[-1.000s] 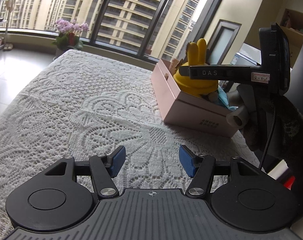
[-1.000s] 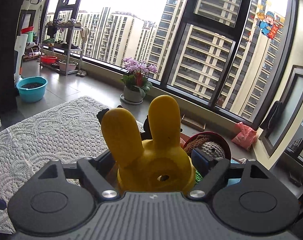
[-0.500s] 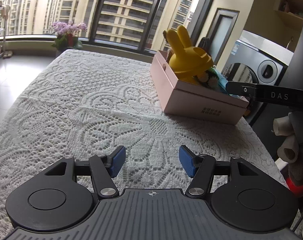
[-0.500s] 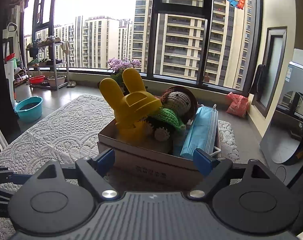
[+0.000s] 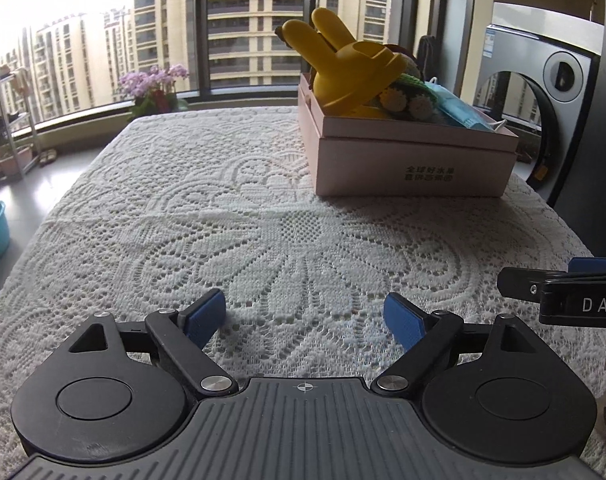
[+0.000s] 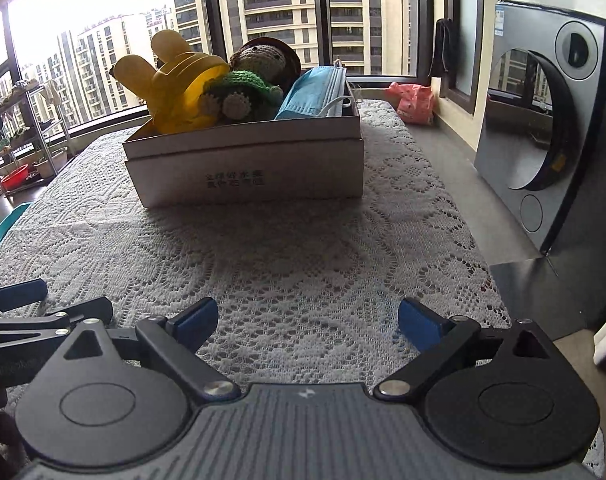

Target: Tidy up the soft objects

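Yellow rabbit toy (image 5: 351,76) leans in pink box (image 5: 415,164), ahead-right of left gripper (image 5: 305,316); fingers spread, empty. Right view: right gripper (image 6: 307,322) fingers spread, empty; box straight ahead on lace bench (image 6: 303,264). Risk: overfilled, leaning toy may topple out.

The white lace tablecloth (image 5: 231,200) has a big bare stretch in front of both grippers, so a hand can slide across it with nothing to bump. The pink box (image 5: 407,160) sits at the far right part of the table, and the yellow bunny toy (image 5: 347,68), the knitted doll (image 6: 255,76) and the blue masks (image 6: 315,92) stick up over its rim. The washing machine (image 6: 543,120) stands just past the table's right edge.
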Available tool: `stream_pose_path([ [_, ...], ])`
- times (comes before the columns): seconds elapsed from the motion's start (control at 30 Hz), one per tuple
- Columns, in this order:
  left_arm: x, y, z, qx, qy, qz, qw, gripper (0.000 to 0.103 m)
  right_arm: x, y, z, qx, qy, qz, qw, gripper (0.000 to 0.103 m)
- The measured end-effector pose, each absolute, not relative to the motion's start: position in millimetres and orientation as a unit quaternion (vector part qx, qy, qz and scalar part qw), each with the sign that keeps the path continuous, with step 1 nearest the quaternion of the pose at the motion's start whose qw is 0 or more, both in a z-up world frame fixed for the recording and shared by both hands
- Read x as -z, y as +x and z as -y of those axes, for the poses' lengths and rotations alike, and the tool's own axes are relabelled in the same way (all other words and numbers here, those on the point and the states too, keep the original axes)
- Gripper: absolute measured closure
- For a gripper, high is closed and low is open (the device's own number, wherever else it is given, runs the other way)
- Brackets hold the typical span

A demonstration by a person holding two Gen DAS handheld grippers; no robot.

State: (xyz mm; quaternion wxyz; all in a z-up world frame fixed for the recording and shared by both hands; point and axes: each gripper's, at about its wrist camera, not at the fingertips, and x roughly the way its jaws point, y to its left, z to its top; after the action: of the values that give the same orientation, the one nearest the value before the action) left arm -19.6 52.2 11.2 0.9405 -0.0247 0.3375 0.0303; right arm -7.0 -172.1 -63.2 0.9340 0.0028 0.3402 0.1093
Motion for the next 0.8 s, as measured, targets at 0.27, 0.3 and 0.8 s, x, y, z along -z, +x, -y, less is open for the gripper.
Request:
stream_pose_path([
  [0.27, -9.6, -16.6, -44.0, -0.057, -0.018, -0.326, 0.944, 0.012, 66.7, -8.7, 163.3, -0.101, -0.032, -0.333, 0.937, 0.000],
  [0.3, -9.7, -16.3, -43.8, -0.057, -0.018, -0.326, 0.944, 0.012, 67.8, -9.0, 165.9, -0.106, -0.031, -0.326, 0.939, 0.000],
  [0.8, -8.4, -14.5, -45.8, -0.055, -0.020, -0.326, 0.944, 0.012, 68.4, -8.3, 161.9, -0.092, -0.023, -0.315, 0.944, 0.000],
])
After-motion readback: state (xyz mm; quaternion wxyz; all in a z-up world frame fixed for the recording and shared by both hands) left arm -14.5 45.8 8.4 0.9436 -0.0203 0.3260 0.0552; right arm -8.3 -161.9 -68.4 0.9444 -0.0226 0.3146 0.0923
